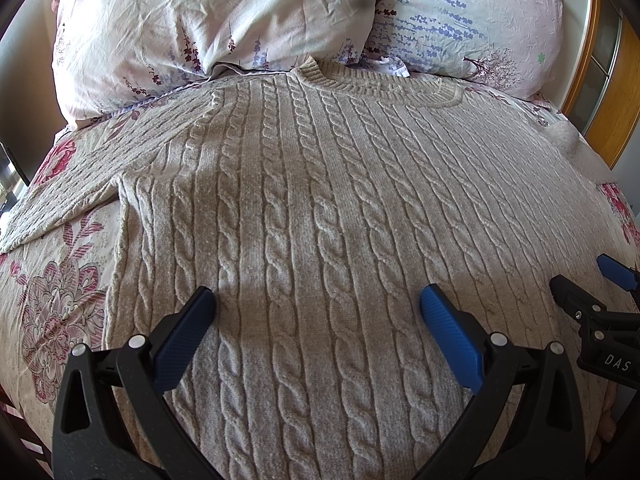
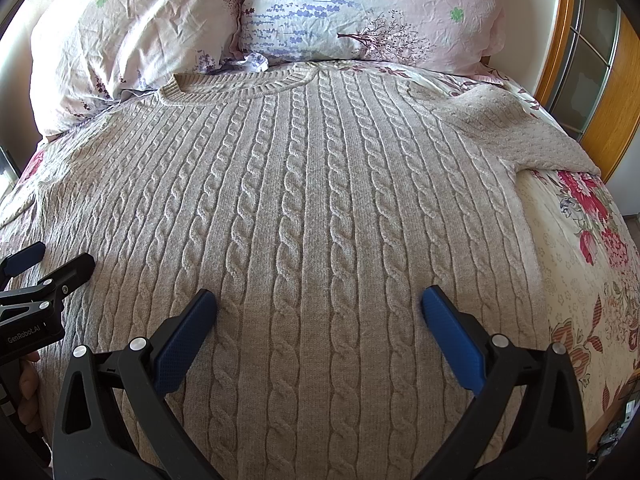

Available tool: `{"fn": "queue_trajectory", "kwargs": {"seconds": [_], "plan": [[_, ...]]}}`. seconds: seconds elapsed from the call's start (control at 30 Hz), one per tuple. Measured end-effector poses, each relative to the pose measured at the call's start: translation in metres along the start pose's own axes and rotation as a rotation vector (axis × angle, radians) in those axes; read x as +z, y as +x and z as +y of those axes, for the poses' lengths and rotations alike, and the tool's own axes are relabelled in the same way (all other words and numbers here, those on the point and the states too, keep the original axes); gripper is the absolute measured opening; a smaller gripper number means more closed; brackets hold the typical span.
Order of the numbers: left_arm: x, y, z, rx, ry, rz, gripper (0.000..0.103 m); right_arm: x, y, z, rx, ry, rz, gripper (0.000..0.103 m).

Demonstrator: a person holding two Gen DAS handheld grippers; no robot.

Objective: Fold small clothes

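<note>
A beige cable-knit sweater [image 1: 320, 184] lies flat and face up on the bed, collar toward the pillows; it also fills the right wrist view [image 2: 312, 200]. Its left sleeve [image 1: 60, 184] spreads out to the left and its right sleeve [image 2: 520, 132] to the right. My left gripper [image 1: 318, 300] is open and empty, hovering over the sweater's lower left part. My right gripper [image 2: 319, 300] is open and empty over the lower right part. Each gripper shows at the edge of the other's view, the right one [image 1: 588, 280] and the left one [image 2: 52, 260].
Two floral pillows [image 1: 208, 20] [image 2: 380, 8] lie at the head of the bed. A floral bedsheet [image 2: 580, 260] shows on both sides of the sweater. A wooden-framed door or cabinet [image 2: 600, 80] stands at the right.
</note>
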State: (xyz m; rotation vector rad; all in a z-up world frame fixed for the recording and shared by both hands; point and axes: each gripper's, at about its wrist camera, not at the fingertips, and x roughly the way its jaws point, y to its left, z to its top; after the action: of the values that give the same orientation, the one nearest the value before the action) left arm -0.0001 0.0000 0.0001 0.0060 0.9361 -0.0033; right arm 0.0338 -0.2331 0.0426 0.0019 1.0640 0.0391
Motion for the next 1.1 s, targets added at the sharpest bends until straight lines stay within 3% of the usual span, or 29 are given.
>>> {"fn": "queue_trajectory", "kwargs": {"seconds": [0.33,0.47,0.53,0.67,0.8,0.83,0.87,0.97,1.1], "plan": [[0.000,0.000,0.000,0.000,0.000,0.000,0.101,0.001,-0.001,-0.003,0.007,-0.009,0.016,0.102],[0.000,0.000,0.000,0.000,0.000,0.001,0.101,0.015,0.005,-0.014,0.110,-0.063,0.058,0.102],[0.000,0.000,0.000,0.000,0.004,0.003,0.101,0.030,0.000,-0.047,0.146,0.049,0.024,0.102],[0.004,0.002,0.001,-0.018,0.028,0.018,0.101,0.076,-0.015,-0.162,0.019,0.364,-0.128,0.102],[0.013,0.004,0.008,-0.054,0.014,0.028,0.101,0.103,0.002,-0.298,0.009,0.753,-0.140,0.077],[0.017,0.003,0.013,-0.058,-0.016,0.021,0.101,0.105,0.012,-0.336,0.010,0.875,-0.127,0.074],[0.020,0.002,0.017,-0.060,-0.034,0.017,0.101,0.105,0.020,-0.360,0.008,0.949,-0.120,0.066],[0.034,-0.002,0.046,-0.090,-0.178,-0.005,0.101,0.100,0.040,-0.420,-0.041,1.135,-0.104,0.057],[0.040,-0.012,0.092,-0.071,-0.374,-0.040,0.101,0.093,0.062,-0.443,-0.034,1.213,-0.080,0.040]]}}
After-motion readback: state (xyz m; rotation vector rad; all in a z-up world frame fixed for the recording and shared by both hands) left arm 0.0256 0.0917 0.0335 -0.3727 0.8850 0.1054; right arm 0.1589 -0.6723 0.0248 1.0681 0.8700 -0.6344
